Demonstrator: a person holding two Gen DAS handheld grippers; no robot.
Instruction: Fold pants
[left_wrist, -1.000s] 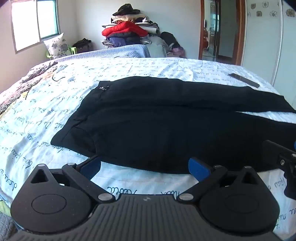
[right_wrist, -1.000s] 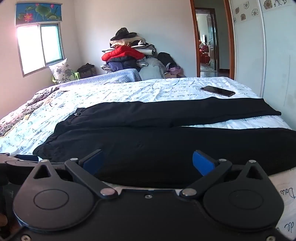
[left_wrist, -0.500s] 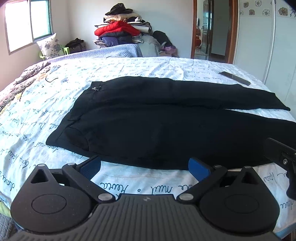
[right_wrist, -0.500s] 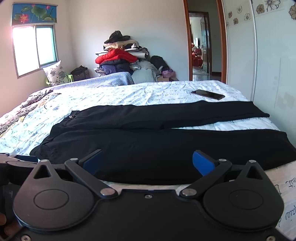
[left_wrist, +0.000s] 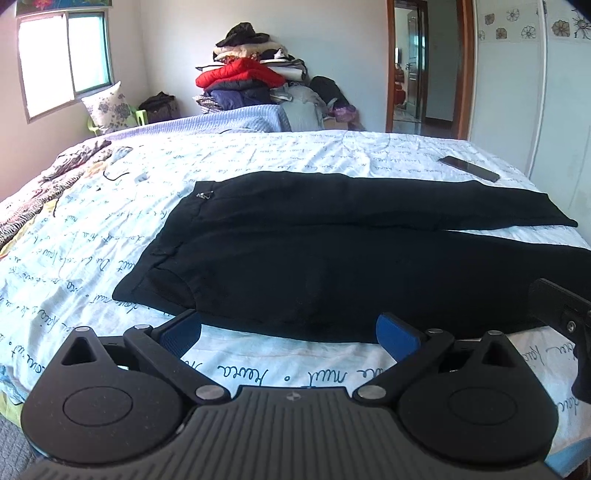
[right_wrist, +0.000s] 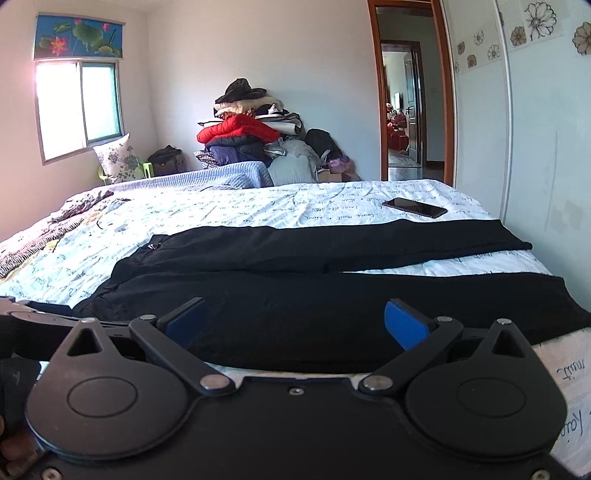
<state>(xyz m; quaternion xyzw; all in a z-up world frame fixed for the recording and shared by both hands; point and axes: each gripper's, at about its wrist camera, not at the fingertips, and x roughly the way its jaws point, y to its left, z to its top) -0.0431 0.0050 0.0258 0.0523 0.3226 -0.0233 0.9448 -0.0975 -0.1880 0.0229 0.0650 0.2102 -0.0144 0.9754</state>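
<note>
Black pants lie flat on the bed, waistband to the left, both legs stretched to the right and slightly apart at the hems. They also show in the right wrist view. My left gripper is open and empty, just short of the pants' near edge, toward the waist end. My right gripper is open and empty over the near leg's edge. The right gripper's body shows at the right edge of the left wrist view.
The bed has a white sheet with script print. A black phone lies at the far right beyond the pants. A pile of clothes stands at the far wall. A pillow and striped fabric lie left.
Both grippers have pulled back and tilted upward, so more of the room and the near bed edge shows. The pants have not moved. Both grippers stay open.
</note>
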